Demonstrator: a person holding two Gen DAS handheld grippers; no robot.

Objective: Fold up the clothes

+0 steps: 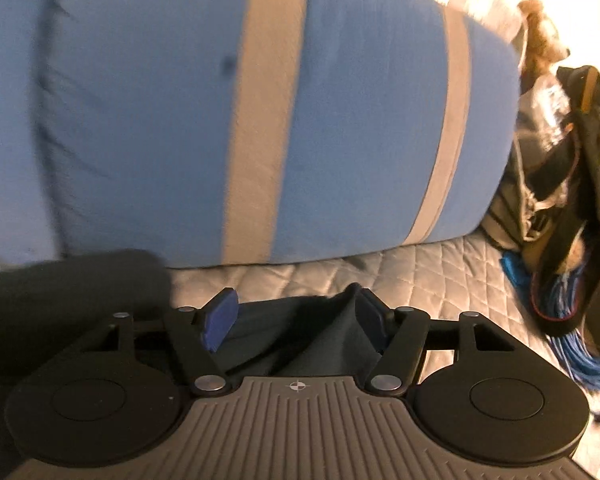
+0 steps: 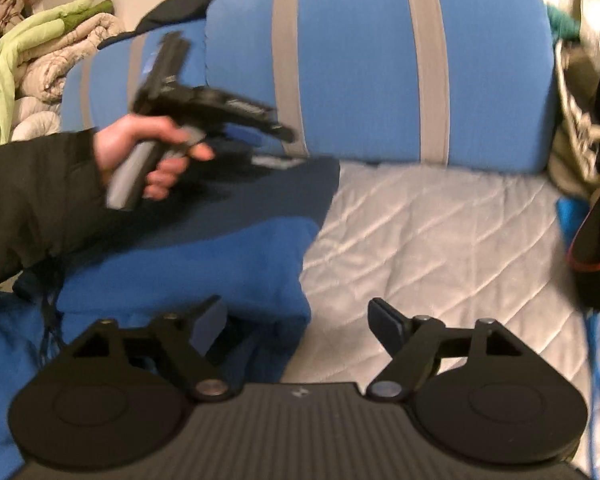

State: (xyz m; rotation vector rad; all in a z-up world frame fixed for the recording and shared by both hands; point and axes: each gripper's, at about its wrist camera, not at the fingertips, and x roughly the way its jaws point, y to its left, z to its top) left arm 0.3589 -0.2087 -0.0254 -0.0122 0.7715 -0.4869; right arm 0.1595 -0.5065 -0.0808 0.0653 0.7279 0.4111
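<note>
A blue garment with a navy panel (image 2: pixel 188 264) lies on the left of the quilted sofa seat (image 2: pixel 440 232). My right gripper (image 2: pixel 298 320) hovers open at the garment's right edge, its left finger over the blue cloth and its right finger over the bare quilt. A hand (image 2: pixel 140 148) in a dark sleeve holds my left gripper (image 2: pixel 284 132), blurred, above the navy panel. In the left wrist view, dark cloth (image 1: pixel 300 340) lies bunched between the wide-apart fingers of my left gripper (image 1: pixel 296 318), rising against the right pad (image 1: pixel 370 314).
Blue back cushions with grey stripes (image 2: pixel 380 64) (image 1: pixel 260 100) stand behind the seat. A dark bag with blue cables (image 1: pixel 572 280) crowds the right end. Piled bedding (image 2: pixel 40 60) sits at far left. Bare quilt stretches to the right of the garment.
</note>
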